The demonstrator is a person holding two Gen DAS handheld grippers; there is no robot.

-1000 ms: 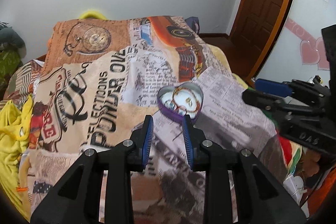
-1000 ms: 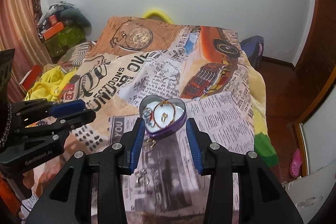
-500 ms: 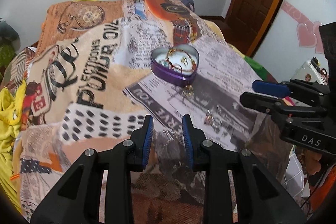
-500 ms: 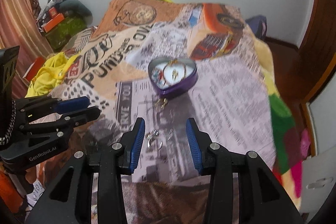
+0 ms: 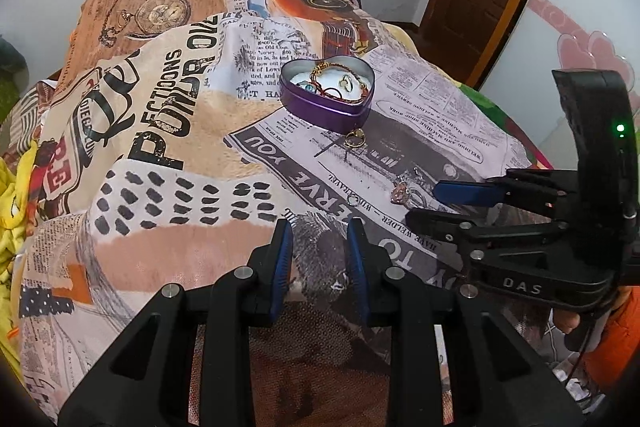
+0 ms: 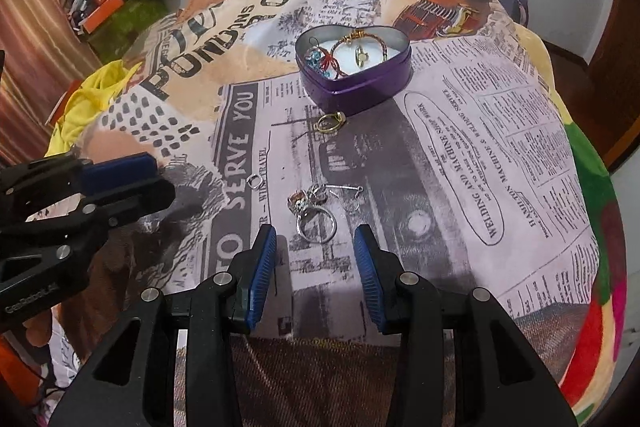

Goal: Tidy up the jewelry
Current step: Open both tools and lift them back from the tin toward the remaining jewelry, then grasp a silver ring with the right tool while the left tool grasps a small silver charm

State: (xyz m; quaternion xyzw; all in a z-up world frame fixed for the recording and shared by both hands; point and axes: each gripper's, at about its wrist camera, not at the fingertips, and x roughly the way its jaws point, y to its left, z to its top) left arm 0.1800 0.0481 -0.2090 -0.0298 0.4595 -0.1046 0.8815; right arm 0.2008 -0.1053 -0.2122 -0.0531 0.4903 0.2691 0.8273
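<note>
I've pulled both tools back toward me and the whole spread is in view again. A second ago the right gripper (image 6: 315, 255) was straddling the heart tin; now it hangs low over the near end of the bed, jaws spread wide and empty, with the loose pile right in front of it. That pile, the silver ring cluster (image 6: 316, 215), lies on the blanket (image 6: 460, 163) just past the blue pads, between them in line: a big silver band, a peach-stoned piece and a thin hook-like wire tangled beside it. A small silver loop (image 6: 253, 181) sits apart to the left of it.

The left gripper (image 5: 319, 242) has come back too, jaws parted a little less than the right's and holding nothing, hovering over dark print near the bed's edge.

Farther out, a gold ring (image 6: 330, 122) lies on the blanket just in front of the tin, touching or nearly touching its wall; I can't tell which. Beyond that, the purple heart tin (image 6: 360, 83) stands open, already carrying a bracelet, a gold ring and some blue and red bits on its white lining.

My read: the retreat sets up the next pick. Some pieces are stowed, at least three lie outside, and the right tool is lined up on the nearest cluster. Soft blanket, thin metal: the pinch may need to go low.
</note>
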